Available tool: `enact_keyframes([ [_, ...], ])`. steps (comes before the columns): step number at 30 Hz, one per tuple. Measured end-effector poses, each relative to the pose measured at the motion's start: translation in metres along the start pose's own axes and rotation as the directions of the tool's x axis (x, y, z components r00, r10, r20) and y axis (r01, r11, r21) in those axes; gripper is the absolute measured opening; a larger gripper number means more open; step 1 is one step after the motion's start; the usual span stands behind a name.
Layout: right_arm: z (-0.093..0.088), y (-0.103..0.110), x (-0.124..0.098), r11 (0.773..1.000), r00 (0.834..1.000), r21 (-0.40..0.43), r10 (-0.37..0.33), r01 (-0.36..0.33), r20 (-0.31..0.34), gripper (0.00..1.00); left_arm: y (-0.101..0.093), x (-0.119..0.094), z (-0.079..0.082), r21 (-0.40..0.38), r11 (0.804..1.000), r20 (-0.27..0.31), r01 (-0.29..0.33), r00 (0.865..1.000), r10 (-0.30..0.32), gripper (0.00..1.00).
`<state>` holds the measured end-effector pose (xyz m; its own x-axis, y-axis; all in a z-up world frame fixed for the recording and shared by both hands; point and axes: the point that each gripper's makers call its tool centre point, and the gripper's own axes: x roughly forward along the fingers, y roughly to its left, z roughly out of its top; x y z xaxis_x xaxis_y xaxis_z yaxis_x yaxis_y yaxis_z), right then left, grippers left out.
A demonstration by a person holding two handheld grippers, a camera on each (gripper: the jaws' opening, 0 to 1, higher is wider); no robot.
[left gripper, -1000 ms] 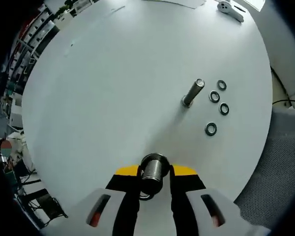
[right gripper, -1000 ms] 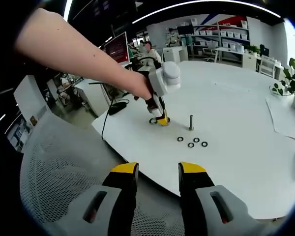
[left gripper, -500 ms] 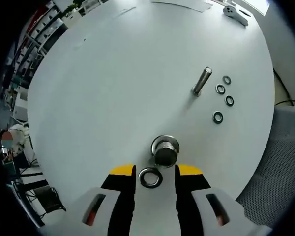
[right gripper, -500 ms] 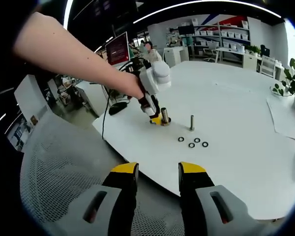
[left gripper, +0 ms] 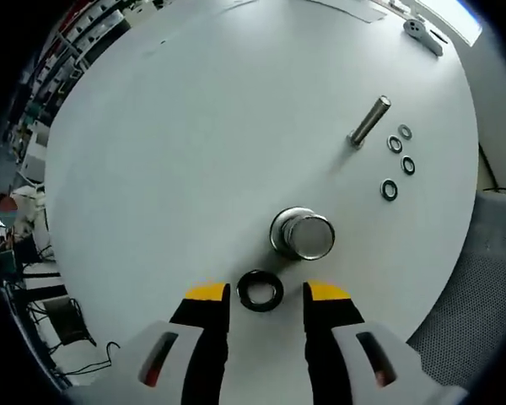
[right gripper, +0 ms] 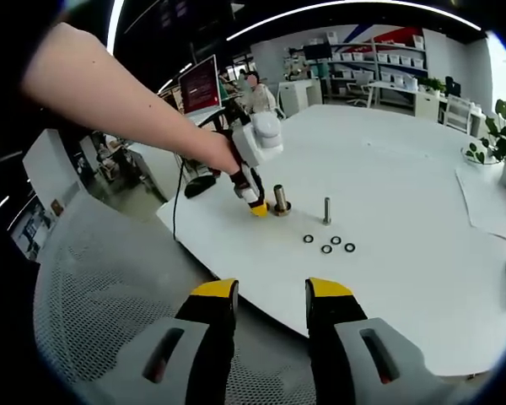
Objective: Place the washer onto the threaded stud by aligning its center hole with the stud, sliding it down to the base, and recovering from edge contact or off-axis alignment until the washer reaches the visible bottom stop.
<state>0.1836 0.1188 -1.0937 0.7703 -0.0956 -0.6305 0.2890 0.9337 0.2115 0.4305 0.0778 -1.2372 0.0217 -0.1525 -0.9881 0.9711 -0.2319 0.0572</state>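
Lying flat on the table (left gripper: 177, 143), the washer (left gripper: 261, 290) sits between the tips of the left gripper (left gripper: 265, 294), whose jaws stand apart and clear of it. Just beyond stands the thick stud (left gripper: 303, 234). Over the chair's mesh (right gripper: 93, 312) the right gripper (right gripper: 266, 290) hangs, jaws apart, holding nothing.

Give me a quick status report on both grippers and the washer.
Left gripper open, nothing held. Right gripper open, off the white table. Large black washer flat on table beside thick upright stud, not yet on. Nothing blocking.
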Motion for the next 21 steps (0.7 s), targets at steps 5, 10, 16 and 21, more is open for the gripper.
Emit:
enact_keyframes([
  [5, -0.001, 0.0, 0.001, 1.0, 1.0, -0.002, 0.0, 0.0, -0.004, 0.34, -0.008, -0.002, -0.006, -0.035, 0.999, -0.012, 0.026, 1.0, -0.026, 0.34],
  [10, -0.001, 0.0, 0.001, 1.0, 1.0, -0.004, 0.0, -0.001, -0.007, 0.34, -0.003, 0.004, -0.007, -0.052, 0.998, 0.018, 0.047, 0.999, -0.046, 0.34],
  [16, -0.001, 0.0, 0.001, 1.0, 1.0, -0.005, 0.001, -0.001, -0.008, 0.34, 0.001, 0.004, -0.006, -0.124, 0.992, 0.082, 0.038, 0.996, -0.028, 0.3],
  [21, -0.001, 0.0, 0.001, 1.0, 1.0, -0.004, 0.001, -0.001, -0.006, 0.34, 0.002, 0.003, -0.007, -0.148, 0.989, 0.079, 0.03, 0.997, -0.019, 0.21],
])
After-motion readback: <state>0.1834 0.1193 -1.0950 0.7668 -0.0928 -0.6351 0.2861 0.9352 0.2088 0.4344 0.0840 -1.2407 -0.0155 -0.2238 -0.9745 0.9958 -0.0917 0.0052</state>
